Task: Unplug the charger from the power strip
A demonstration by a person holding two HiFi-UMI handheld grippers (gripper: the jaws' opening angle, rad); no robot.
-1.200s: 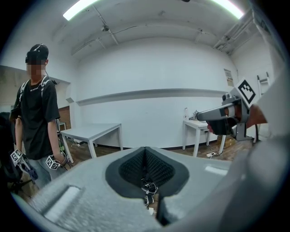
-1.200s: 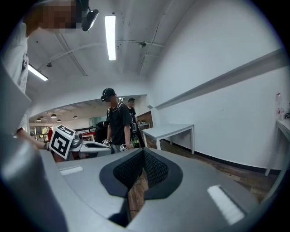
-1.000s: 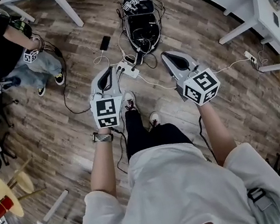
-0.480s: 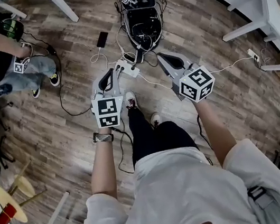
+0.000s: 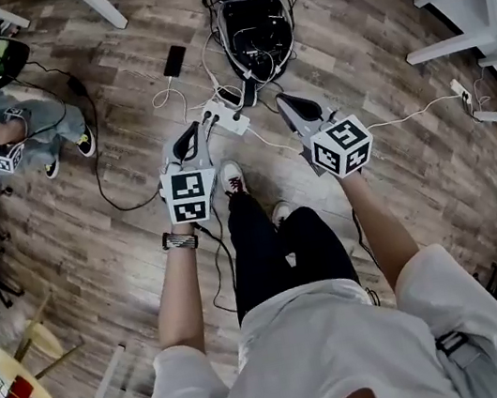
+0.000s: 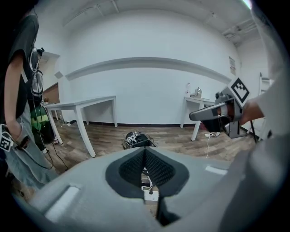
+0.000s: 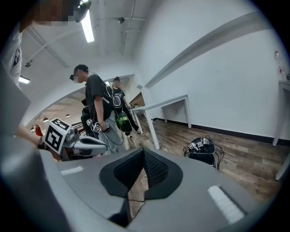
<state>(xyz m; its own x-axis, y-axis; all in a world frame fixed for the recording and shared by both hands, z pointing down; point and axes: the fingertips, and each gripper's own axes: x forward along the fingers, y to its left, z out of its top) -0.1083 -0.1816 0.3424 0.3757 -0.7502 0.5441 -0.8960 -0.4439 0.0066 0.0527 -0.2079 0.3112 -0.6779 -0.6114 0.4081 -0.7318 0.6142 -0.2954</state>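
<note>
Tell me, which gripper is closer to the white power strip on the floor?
Left, it seems. The left gripper hangs just left of the power strip, which shows right past its jaws; the right gripper hangs farther off to the strip's right.

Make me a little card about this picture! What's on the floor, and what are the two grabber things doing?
floor: brown wood
power strip: white, lying on the floor, cables plugged into it
phone: dark, on the floor beyond the strip, on a white cable
left gripper: shut, empty, pointing toward the strip, not touching it
right gripper: shut, empty, beside the left one
</note>
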